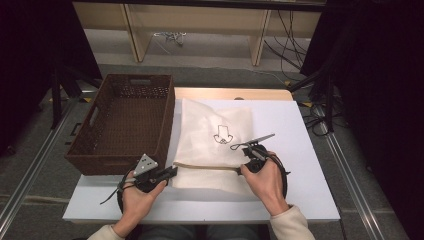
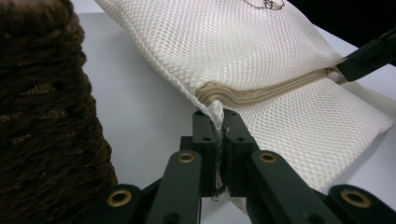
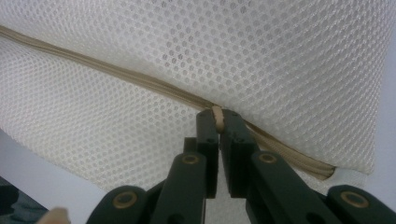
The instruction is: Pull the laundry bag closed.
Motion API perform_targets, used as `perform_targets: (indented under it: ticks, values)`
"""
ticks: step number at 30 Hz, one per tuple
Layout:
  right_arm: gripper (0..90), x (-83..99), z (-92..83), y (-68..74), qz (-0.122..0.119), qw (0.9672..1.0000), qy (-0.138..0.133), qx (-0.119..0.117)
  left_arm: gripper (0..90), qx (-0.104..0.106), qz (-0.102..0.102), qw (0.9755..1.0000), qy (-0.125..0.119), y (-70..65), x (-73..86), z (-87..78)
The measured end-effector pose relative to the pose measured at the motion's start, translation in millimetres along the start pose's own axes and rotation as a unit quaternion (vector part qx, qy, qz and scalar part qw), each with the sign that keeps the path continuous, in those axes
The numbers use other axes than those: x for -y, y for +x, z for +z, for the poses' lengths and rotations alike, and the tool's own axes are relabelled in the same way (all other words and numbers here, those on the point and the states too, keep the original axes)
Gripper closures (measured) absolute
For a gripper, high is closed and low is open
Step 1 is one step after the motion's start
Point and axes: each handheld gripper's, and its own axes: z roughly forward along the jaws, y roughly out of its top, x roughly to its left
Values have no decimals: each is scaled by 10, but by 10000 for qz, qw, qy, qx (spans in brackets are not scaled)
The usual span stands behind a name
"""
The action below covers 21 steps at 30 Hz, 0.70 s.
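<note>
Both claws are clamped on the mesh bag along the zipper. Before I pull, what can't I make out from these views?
- Mesh bag contents: unclear in all views; the weave hides the inside.
- Zipper far end: in the left gripper view the right claw covers it.
- Printed drawing: too small in the high view, cut by the top edge in the left gripper view.
- Basket near inner floor: hidden by its front wall, high view.
- Left claw pinches the bag's corner.

The white table (image 1: 300, 195) is lit brightly from above, while the frame's left and right edges are lost in darkness. Soft shadows are cast (none harsh). In the gripper views, the nearest jaws are slightly blurred.
</note>
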Motion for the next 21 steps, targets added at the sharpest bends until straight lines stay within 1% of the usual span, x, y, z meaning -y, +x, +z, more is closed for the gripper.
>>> perform_targets:
  ticks: [1, 2, 3, 4, 5, 6, 7, 8, 9, 10, 12, 13, 15, 16, 17, 18, 19, 20, 21]
  values:
    - [876, 1, 21, -32, -185, 9997, -146, -8, 855, 10, -6, 10000, -3, -1, 0, 1]
    - [877, 4, 13, -27, -110, 9999, -106, -15, 856, 14, 14, 10000, 2, -3, 0, 2]
    - [877, 4, 13, -27, -110, 9999, -106, -15, 855, 14, 14, 10000, 2, -3, 0, 2]
    - [876, 8, -5, -11, 32, 10000, 3, -37, 855, 10, 20, 10000, 0, -2, 0, 1]
    - [876, 9, 12, -32, -66, 9999, -130, 2, 855, 13, 3, 10000, -4, -1, 0, 2]
    - [876, 9, 12, -32, -66, 9999, -130, 2, 855, 11, 0, 10000, -1, -1, 0, 1]
    - [877, 7, 14, -59, -209, 9996, -168, -8, 855, 9, 13, 10000, -2, -2, 0, 1]
    - [877, 7, 14, -59, -209, 9996, -168, -8, 855, 13, 6, 10000, -3, -3, 0, 2]
    - [876, 9, -4, -40, -35, 10000, -38, -14, 855, 13, 13, 10000, -1, -2, -1, 2]
    - [876, 10, -8, -42, -29, 10000, -25, -26, 855, 14, 9, 10000, -2, -3, 0, 2]
    - [877, 13, 5, -50, -70, 9999, -82, 62, 855, 7, 6, 10000, -1, -1, 0, 2]
    - [877, 13, 12, -71, -183, 9997, -154, 21, 855, 1, -3, 10000, -2, 0, 1, 1]
    - [876, 19, -16, -44, 120, 9999, -16, 21, 855, 10, 11, 10000, -2, -2, -1, 2]
    - [876, 22, -6, -80, -107, 9998, -147, 10, 855, 2, 24, 10000, -1, -2, -1, 1]
    - [876, 22, -6, -80, -107, 9998, -147, 10, 855, 5, 16, 10000, -4, -1, -1, 2]
    - [876, 22, -8, -72, 0, 9999, -100, 67, 855, 5, 8, 10000, 0, -1, 0, 2]
    - [876, 23, -35, -49, 159, 9999, 40, 34, 855, 4, 10, 10000, -2, -1, 0, 1]
    - [876, 25, -32, -52, 175, 9998, 20, 53, 855, 6, 11, 10000, 3, -2, 0, 1]
    - [877, 22, 6, -111, -179, 9997, -185, 7, 855, 9, 16, 10000, -1, -2, -1, 2]
